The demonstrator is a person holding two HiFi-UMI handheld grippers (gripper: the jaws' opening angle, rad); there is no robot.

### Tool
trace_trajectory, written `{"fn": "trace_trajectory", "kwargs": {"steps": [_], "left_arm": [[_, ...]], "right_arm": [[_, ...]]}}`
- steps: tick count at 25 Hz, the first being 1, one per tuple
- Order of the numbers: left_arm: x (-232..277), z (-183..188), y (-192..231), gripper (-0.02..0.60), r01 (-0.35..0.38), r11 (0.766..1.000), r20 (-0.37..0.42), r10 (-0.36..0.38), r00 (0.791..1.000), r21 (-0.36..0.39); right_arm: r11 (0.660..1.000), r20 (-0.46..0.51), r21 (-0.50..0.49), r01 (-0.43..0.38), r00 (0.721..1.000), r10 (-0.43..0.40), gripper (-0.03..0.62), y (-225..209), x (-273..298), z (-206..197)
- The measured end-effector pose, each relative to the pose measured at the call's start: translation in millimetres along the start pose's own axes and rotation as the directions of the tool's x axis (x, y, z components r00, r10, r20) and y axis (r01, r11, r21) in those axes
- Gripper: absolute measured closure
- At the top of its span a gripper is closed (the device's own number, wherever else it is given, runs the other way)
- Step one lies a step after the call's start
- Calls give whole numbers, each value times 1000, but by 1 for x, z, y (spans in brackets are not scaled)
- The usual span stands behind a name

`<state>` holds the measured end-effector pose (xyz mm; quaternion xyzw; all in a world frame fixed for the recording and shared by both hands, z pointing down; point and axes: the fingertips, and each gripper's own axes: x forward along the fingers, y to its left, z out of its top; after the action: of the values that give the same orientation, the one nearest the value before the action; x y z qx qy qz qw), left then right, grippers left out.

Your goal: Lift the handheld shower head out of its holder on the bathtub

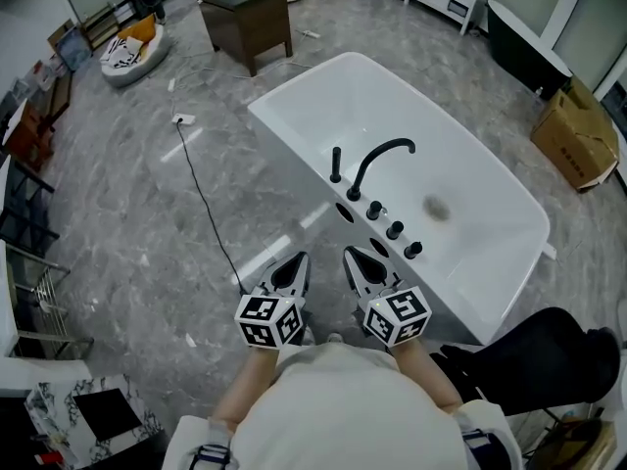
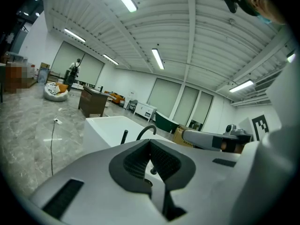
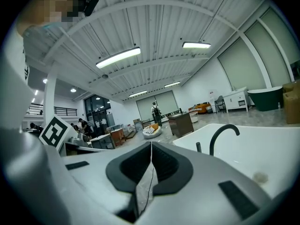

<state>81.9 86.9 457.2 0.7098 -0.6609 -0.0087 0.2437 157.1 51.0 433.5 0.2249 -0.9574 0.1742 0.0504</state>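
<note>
The handheld shower head point(image 1: 336, 164) is a slim black stick standing upright in its holder on the near rim of the white bathtub point(image 1: 294, 96). It is just left of the black arched spout point(image 1: 377, 160) and a row of black knobs point(image 1: 394, 230). My left gripper point(image 1: 301, 257) and right gripper point(image 1: 349, 253) hover side by side short of the rim, both shut and empty, pointing toward the fittings. The left gripper view shows the shower head point(image 2: 124, 137) and spout point(image 2: 146, 129) beyond the left gripper point(image 2: 150, 141). The right gripper view has the shower head point(image 3: 198, 147) right of the right gripper point(image 3: 151, 143).
A black cable point(image 1: 201, 199) runs across the grey marble floor left of the tub. A brown cabinet point(image 1: 245, 18) stands behind it, a cardboard box point(image 1: 573, 135) and a dark tub point(image 1: 524, 42) at far right. A black bundle point(image 1: 539, 360) lies beside the tub's near end.
</note>
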Motion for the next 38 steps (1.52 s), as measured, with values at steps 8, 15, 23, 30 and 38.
{"fn": "trace_trajectory", "kwargs": {"steps": [8,15,23,30,38], "left_arm": [[30,31,55,561,15,1000,-2,-15,1000,-13],[54,60,110,561,26,1000,-1,-26,1000,-16],[83,87,164,561,75,997,-30,-76,997,-11],[112,106,205,561,135,991,-62,-134,989,9],[143,116,239,561,203,979,-115,-199,973,22]], "right_arm": [[1000,-12,9,27,1000,-27,574,-10,66,11],[998,11,-26,52,999,-51,574,-13,129,34],[995,23,-22,101,995,-100,574,-15,196,48],[985,56,-10,173,983,-172,574,-29,244,56],[955,77,11,295,952,-295,574,-59,276,62]]}}
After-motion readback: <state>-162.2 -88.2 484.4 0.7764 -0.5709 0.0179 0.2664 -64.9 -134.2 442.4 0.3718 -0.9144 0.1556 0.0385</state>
